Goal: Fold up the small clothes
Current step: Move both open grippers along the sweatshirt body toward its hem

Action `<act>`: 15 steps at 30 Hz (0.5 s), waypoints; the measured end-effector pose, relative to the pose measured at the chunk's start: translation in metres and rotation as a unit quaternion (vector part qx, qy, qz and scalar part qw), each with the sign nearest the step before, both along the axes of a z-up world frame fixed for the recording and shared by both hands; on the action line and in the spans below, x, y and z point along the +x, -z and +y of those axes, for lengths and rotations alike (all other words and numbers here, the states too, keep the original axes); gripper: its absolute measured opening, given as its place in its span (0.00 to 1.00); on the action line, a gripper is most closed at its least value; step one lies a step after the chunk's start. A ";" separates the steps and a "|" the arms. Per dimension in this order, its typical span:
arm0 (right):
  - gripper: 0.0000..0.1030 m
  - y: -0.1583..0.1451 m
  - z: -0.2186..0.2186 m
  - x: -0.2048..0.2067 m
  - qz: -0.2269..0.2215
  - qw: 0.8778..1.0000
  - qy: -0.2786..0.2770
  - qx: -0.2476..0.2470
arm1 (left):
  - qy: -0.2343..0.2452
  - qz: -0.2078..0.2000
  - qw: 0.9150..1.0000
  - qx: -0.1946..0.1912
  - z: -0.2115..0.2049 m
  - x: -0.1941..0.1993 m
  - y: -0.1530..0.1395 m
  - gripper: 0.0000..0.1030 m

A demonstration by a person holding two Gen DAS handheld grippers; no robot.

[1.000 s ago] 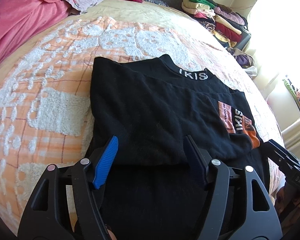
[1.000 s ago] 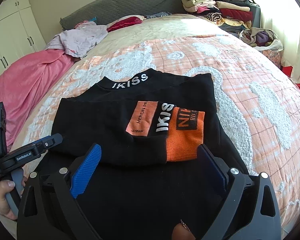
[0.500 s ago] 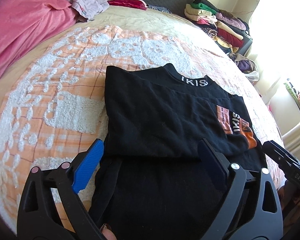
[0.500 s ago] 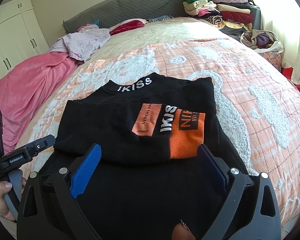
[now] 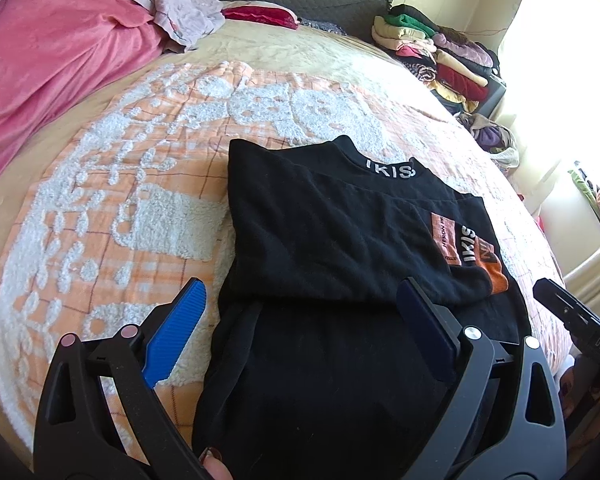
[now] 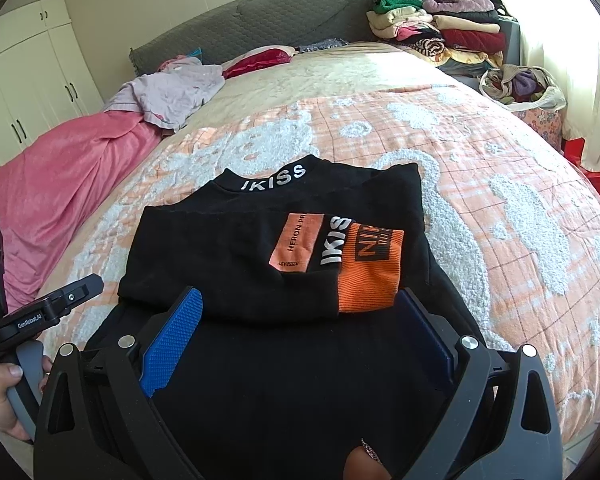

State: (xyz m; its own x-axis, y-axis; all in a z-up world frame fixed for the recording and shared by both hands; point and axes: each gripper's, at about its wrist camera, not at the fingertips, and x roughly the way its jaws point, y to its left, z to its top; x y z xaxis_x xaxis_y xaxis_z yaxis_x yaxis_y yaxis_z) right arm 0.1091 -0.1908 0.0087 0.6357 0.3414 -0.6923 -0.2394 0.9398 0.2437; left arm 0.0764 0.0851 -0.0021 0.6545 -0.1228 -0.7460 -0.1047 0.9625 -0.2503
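Note:
A black top [image 5: 324, 240] with a white "IKISS" collar and an orange cuff [image 6: 370, 276] lies on the bed, sleeves folded across its chest. It also shows in the right wrist view [image 6: 228, 256]. My left gripper [image 5: 300, 312] is open and empty over the top's lower left part, its blue left finger [image 5: 176, 332] over the bedspread. My right gripper [image 6: 300, 320] is open and empty over the lower hem, just below the orange cuff. The left gripper's body [image 6: 40, 316] shows at the left edge of the right wrist view.
An orange and white bedspread [image 6: 500, 184] covers the bed. A pink blanket [image 5: 48, 64] and a lilac garment [image 6: 168, 92] lie at the far left. Stacked folded clothes [image 6: 440, 28] and a bag of clothes [image 6: 520, 84] stand at the far right.
My left gripper has opened wider and drawn back to the left, off the folded sleeve. My right gripper has stayed open and shifted slightly nearer the cuff.

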 end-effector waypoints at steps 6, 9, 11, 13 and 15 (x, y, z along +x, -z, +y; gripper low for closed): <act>0.93 0.000 -0.004 -0.006 -0.001 1.000 0.002 -0.003 | -0.004 0.001 1.000 0.004 0.004 -0.010 0.001 0.87; 0.93 0.000 -0.007 -0.012 0.001 1.000 0.001 -0.003 | -0.008 0.005 1.000 0.009 0.006 -0.015 0.001 0.91; 0.93 0.000 -0.010 -0.016 0.004 1.000 0.002 -0.001 | -0.008 0.006 1.000 0.013 0.008 -0.018 0.002 0.91; 0.93 0.001 -0.013 -0.021 0.004 1.000 0.002 -0.004 | -0.008 0.009 1.000 0.017 0.010 -0.023 0.003 0.91; 0.93 0.001 -0.016 -0.025 0.005 1.000 0.003 -0.004 | -0.010 0.010 1.000 0.016 0.012 -0.027 0.005 0.91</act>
State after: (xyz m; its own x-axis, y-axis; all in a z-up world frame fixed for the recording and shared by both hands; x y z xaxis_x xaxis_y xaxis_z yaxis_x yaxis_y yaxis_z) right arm 0.0837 -0.2070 0.0075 0.6301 0.3321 -0.7019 -0.2313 0.9432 0.2386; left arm 0.0489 0.0974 -0.0070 0.6410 -0.0858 -0.7627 -0.1291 0.9675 -0.2174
